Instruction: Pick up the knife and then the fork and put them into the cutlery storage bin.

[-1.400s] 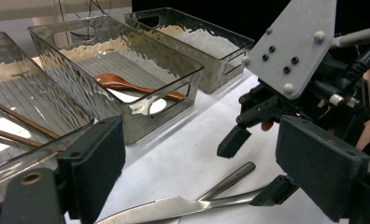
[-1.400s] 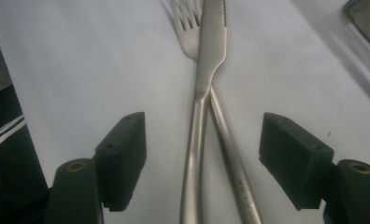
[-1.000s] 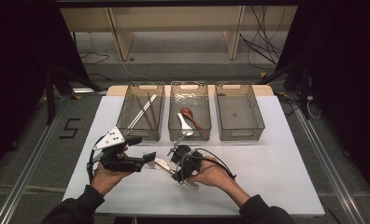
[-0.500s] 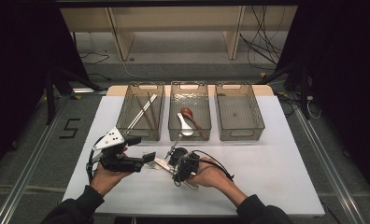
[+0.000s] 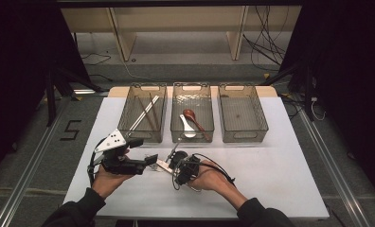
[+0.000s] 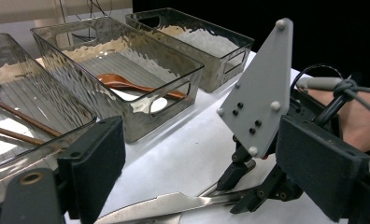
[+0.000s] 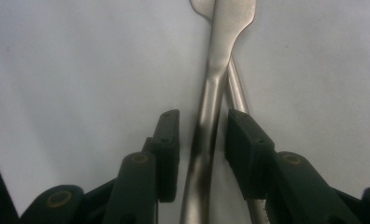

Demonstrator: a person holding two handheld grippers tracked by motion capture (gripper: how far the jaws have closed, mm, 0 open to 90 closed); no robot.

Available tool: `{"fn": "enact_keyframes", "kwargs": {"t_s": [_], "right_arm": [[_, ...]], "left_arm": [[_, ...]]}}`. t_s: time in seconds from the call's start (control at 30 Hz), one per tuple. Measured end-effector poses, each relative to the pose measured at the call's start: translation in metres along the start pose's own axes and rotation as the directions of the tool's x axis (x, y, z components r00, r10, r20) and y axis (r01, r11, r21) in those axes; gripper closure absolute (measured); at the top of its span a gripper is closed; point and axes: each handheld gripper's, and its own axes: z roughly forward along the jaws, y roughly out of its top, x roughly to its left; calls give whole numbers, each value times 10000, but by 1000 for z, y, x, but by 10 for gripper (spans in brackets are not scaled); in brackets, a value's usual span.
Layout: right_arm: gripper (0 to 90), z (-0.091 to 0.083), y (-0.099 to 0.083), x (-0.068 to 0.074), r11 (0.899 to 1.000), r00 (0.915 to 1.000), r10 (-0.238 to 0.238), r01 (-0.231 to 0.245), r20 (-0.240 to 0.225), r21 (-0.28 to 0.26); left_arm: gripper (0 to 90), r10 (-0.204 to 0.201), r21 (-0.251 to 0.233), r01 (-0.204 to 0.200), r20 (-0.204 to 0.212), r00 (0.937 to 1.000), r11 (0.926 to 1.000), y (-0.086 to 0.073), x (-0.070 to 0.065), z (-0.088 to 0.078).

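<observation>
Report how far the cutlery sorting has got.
Done: chopsticks lie in the left bin, two spoons in the middle bin. In hand: the right gripper straddles a metal utensil's handle on the table, its jaws just closing but with gaps visible; the left gripper waits open nearby. Left: the metal pieces; the right bin is empty.

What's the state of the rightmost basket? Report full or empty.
Empty: the rightmost basket shows just its bare ribbed floor in the high view.

One marking is read: a dark numeral "5", laid on the grey floor beside the white table's left edge. Nothing else is legible.
</observation>
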Motion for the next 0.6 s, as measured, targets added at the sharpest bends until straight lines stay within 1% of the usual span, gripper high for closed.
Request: {"fn": "enact_keyframes", "kwargs": {"t_s": [0.13, 0.3, 0.37, 0.5, 0.53, 0.6], "right_arm": [[688, 1, 1, 0, 9999, 9999, -121, 121, 111, -7], [701, 1, 3, 3, 9998, 9995, -151, 147, 277, 124], [708, 1, 3, 3, 9995, 9989, -274, 268, 372, 159], [717, 2, 4, 4, 9996, 9990, -203, 195, 392, 194], [722, 1, 5, 4, 9994, 9990, -255, 245, 364, 264], [756, 2, 5, 5, 9991, 9987, -337, 327, 390, 264]], "left_arm": [[156, -13, 15, 13, -4, 10000, 10000, 0, 0, 0], [156, -19, 11, 19, 1, 10000, 10000, 0, 0, 1], [156, -13, 15, 13, -4, 10000, 10000, 0, 0, 0], [156, -15, 11, 15, -5, 10000, 10000, 0, 0, 0], [156, -14, 8, 14, -5, 10000, 10000, 0, 0, 0], [156, -1, 11, 1, -23, 10000, 10000, 0, 0, 0]]}}
